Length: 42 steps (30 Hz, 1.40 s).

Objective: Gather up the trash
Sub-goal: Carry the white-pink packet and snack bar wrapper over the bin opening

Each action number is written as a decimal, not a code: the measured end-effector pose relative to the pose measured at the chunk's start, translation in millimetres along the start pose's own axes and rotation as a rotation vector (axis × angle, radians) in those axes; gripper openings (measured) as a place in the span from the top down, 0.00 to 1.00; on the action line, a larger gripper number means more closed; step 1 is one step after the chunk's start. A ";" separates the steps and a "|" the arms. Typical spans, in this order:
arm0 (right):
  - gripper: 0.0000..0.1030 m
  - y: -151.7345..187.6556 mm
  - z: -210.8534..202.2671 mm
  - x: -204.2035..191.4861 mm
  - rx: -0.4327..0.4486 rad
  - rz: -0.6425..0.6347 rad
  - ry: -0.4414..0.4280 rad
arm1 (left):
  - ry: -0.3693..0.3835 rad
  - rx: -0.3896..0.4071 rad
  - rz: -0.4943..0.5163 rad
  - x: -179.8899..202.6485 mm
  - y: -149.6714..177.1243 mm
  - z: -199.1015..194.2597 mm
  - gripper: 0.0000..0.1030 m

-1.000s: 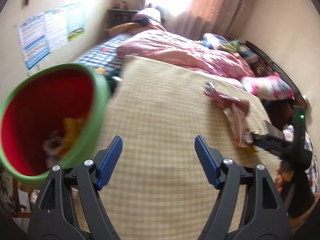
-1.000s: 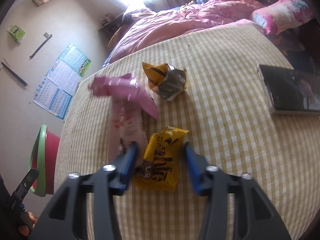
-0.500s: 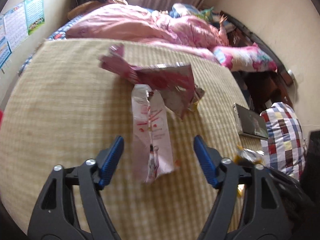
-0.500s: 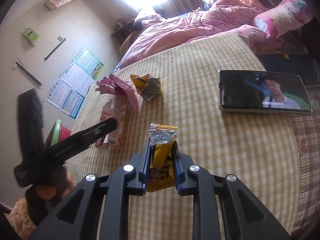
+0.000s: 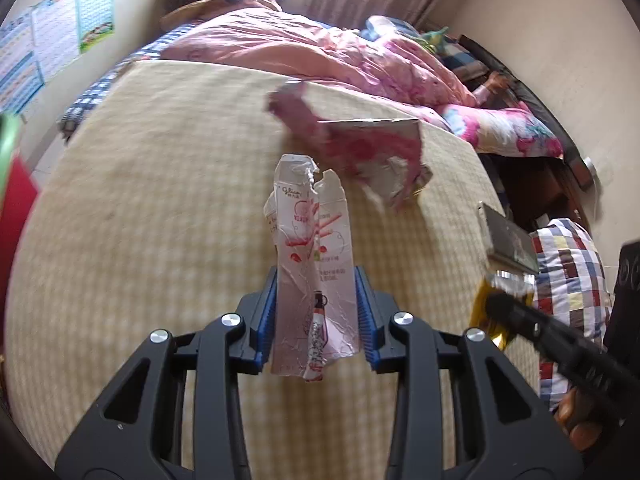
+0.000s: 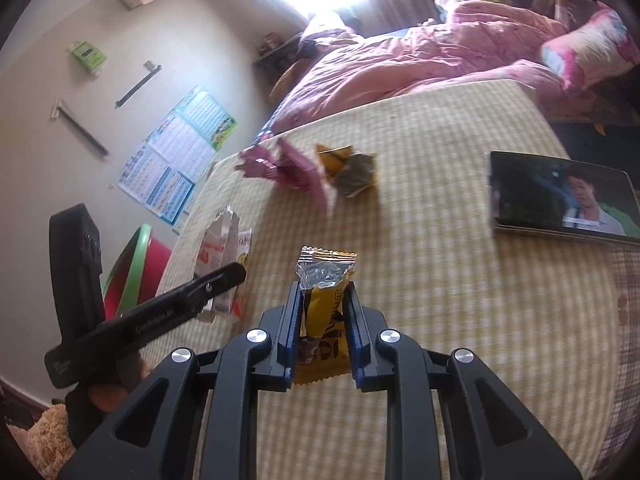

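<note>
Yellow checked blanket [image 6: 440,240] spread wide. On its right side, a tablet [image 6: 560,196] showing a video. Behind it, a rumpled pink quilt [image 6: 420,64]. Left of it, wall posters [image 6: 176,152].

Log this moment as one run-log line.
left gripper: closing around white-pink snack wrapper | right gripper: shut on yellow snack wrapper, lifted | left on mattress: pink wrapper, crumpled yellow wrapper

A torn white-and-pink wrapper [image 5: 314,280] stands upright between my left pads; a yellow foil-topped packet [image 6: 324,312] stands clamped in my right. Pink [image 6: 288,170] and crumpled yellow [image 6: 350,174] wrappers lie at twelve o'clock.
</note>
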State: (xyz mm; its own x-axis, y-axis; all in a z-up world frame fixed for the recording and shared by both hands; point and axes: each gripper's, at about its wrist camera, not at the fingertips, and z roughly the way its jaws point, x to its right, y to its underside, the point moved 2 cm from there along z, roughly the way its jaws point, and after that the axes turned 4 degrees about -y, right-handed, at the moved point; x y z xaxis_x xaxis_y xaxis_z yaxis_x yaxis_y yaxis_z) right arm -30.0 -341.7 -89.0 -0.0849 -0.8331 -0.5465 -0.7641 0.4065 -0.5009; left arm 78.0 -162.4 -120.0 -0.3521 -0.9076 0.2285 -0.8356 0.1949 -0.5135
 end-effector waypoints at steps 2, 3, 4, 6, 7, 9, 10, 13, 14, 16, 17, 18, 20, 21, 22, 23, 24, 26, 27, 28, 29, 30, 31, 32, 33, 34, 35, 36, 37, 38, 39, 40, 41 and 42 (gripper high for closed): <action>0.80 0.5 5.1 -12.2 -0.011 -0.027 -0.012 | -0.029 0.019 0.001 -8.2 8.1 -12.5 0.67; 0.80 0.2 7.9 -19.7 -0.016 -0.042 -0.018 | -0.047 0.033 0.006 -12.8 12.0 -20.2 0.67; 0.79 0.4 10.3 -27.3 -0.021 -0.060 -0.024 | -0.058 0.041 0.008 -15.1 13.6 -25.1 0.67; 0.79 -0.2 14.7 -40.9 -0.028 -0.089 -0.033 | -0.077 0.062 0.005 -22.9 18.7 -38.3 0.67; 0.79 -0.1 16.1 -47.1 -0.031 -0.103 -0.037 | -0.086 0.071 0.001 -28.2 21.0 -44.4 0.67; 0.79 1.0 21.8 -59.8 -0.037 -0.136 -0.040 | -0.099 0.090 -0.008 -35.2 22.8 -53.3 0.67; 0.79 1.7 24.6 -65.9 -0.042 -0.150 -0.041 | -0.109 0.104 -0.012 -39.3 23.8 -59.5 0.67; 0.79 4.5 32.2 -80.8 -0.054 -0.174 -0.052 | -0.144 0.146 -0.013 -50.2 25.8 -76.9 0.67; 0.79 5.9 33.6 -86.3 -0.057 -0.185 -0.055 | -0.153 0.155 -0.014 -52.5 26.5 -81.0 0.67; 0.79 7.7 36.8 -97.1 -0.063 -0.209 -0.064 | -0.169 0.168 -0.021 -60.0 27.5 -88.5 0.67; 0.79 8.3 38.2 -102.4 -0.066 -0.219 -0.068 | -0.179 0.175 -0.026 -64.5 28.6 -92.6 0.67; 0.79 9.8 40.3 -108.9 -0.069 -0.230 -0.072 | -0.185 0.180 -0.030 -67.9 29.1 -95.2 0.67; 0.79 10.8 42.6 -117.3 -0.073 -0.248 -0.079 | -0.205 0.187 -0.040 -77.1 30.4 -100.7 0.67; 0.79 11.6 44.1 -121.9 -0.076 -0.257 -0.083 | -0.216 0.190 -0.047 -82.4 31.3 -103.9 0.67; 0.79 12.6 45.7 -125.7 -0.078 -0.265 -0.087 | -0.224 0.193 -0.054 -86.9 32.3 -106.2 0.67; 0.79 13.2 47.4 -130.3 -0.081 -0.272 -0.092 | -0.232 0.195 -0.059 -90.4 32.8 -108.3 0.67; 0.79 13.7 49.3 -135.1 -0.083 -0.280 -0.096 | -0.241 0.197 -0.068 -95.6 33.3 -111.2 0.67; 0.79 15.7 52.2 -142.5 -0.089 -0.293 -0.105 | -0.256 0.203 -0.084 -105.6 35.0 -116.5 0.67; 0.79 15.4 54.8 -146.4 -0.092 -0.300 -0.110 | -0.264 0.207 -0.093 -111.0 35.2 -119.3 0.67; 0.79 15.7 57.3 -151.0 -0.096 -0.307 -0.115 | -0.269 0.210 -0.099 -113.5 35.4 -120.7 0.67; 0.79 16.7 59.1 -154.0 -0.098 -0.312 -0.119 | -0.277 0.216 -0.106 -117.9 35.5 -123.9 0.67; 0.79 18.0 61.0 -158.2 -0.101 -0.319 -0.124 | -0.284 0.221 -0.111 -122.1 35.6 -127.1 0.67; 0.79 18.3 63.6 -162.6 -0.103 -0.325 -0.128 | -0.291 0.226 -0.116 -125.5 35.9 -130.1 0.67; 0.79 18.6 64.9 -165.4 -0.105 -0.330 -0.131 | -0.296 0.230 -0.120 -129.1 36.8 -133.3 0.67; 0.79 19.3 67.3 -169.7 -0.107 -0.336 -0.135 | -0.304 0.234 -0.125 -133.2 37.0 -136.1 0.67; 0.79 19.5 70.0 -173.7 -0.111 -0.342 -0.138 | -0.310 0.237 -0.128 -135.9 37.3 -137.9 0.67; 0.79 20.3 71.6 -176.2 -0.113 -0.346 -0.140 | -0.320 0.240 -0.134 -140.0 37.4 -140.1 0.67; 0.79 20.8 73.9 -179.0 -0.116 -0.351 -0.143 | -0.328 0.241 -0.141 -144.2 37.5 -142.1 0.67; 0.79 21.0 76.2 -181.7 -0.118 -0.355 -0.146 | -0.333 0.242 -0.146 -147.1 37.8 -143.3 0.67; 0.79 21.6 78.1 -184.3 -0.121 -0.358 -0.148 | -0.339 0.244 -0.153 -151.2 37.7 -144.7 0.67; 0.79 22.0 79.3 -186.5 -0.123 -0.361 -0.150 | -0.344 0.245 -0.160 -154.8 37.6 -145.6 0.67; 0.79 21.9 81.4 -188.8 -0.125 -0.364 -0.151 | -0.348 0.246 -0.166 -158.1 37.5 -146.6 0.67; 0.79 22.6 82.2 -190.0 -0.126 -0.365 -0.153 | -0.351 0.246 -0.169 -160.6 37.6 -147.7 0.67; 0.79 22.7 83.3 -191.6 -0.128 -0.367 -0.154 | -0.352 0.247 -0.172 -162.9 37.8 -148.6 0.67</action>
State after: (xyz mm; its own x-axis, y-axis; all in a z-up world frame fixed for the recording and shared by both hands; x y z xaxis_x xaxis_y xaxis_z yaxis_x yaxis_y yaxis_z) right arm 22.1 -141.6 -51.7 0.2974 -0.8443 -0.4457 -0.7998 0.0346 -0.5992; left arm 41.1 48.1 -53.8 -0.0167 -0.9984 0.0544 -0.7289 -0.0251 -0.6841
